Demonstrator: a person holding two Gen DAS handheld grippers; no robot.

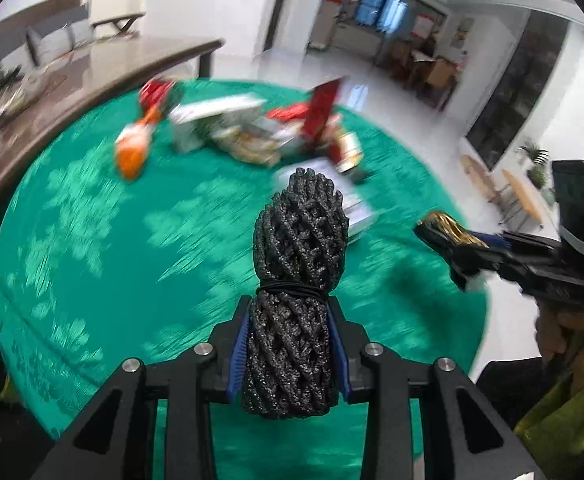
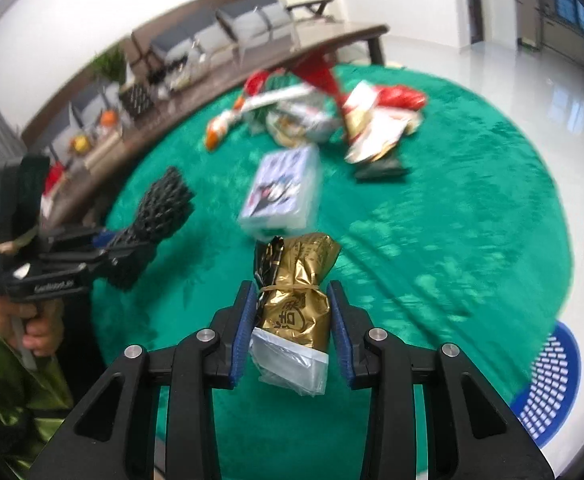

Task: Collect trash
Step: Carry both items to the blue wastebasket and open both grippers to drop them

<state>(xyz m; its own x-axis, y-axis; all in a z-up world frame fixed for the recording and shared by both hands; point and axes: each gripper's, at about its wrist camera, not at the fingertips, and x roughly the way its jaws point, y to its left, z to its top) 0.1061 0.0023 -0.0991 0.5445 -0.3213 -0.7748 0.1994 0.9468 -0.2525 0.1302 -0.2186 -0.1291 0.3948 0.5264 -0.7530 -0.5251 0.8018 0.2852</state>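
My left gripper is shut on a black foam net roll bound with a rubber band, and its blue pads press on both sides of the roll. In the right wrist view the same gripper shows at the left, holding the net above the rug. My right gripper is shut on a crumpled gold wrapper bundle with clear plastic at its lower end. It appears in the left wrist view at the right edge, gold wrapper in its jaws.
A round green rug lies on the white floor with a pile of wrappers and boxes at its far side. A white and blue box lies nearer. A blue basket stands at the right. A long wooden table borders the rug.
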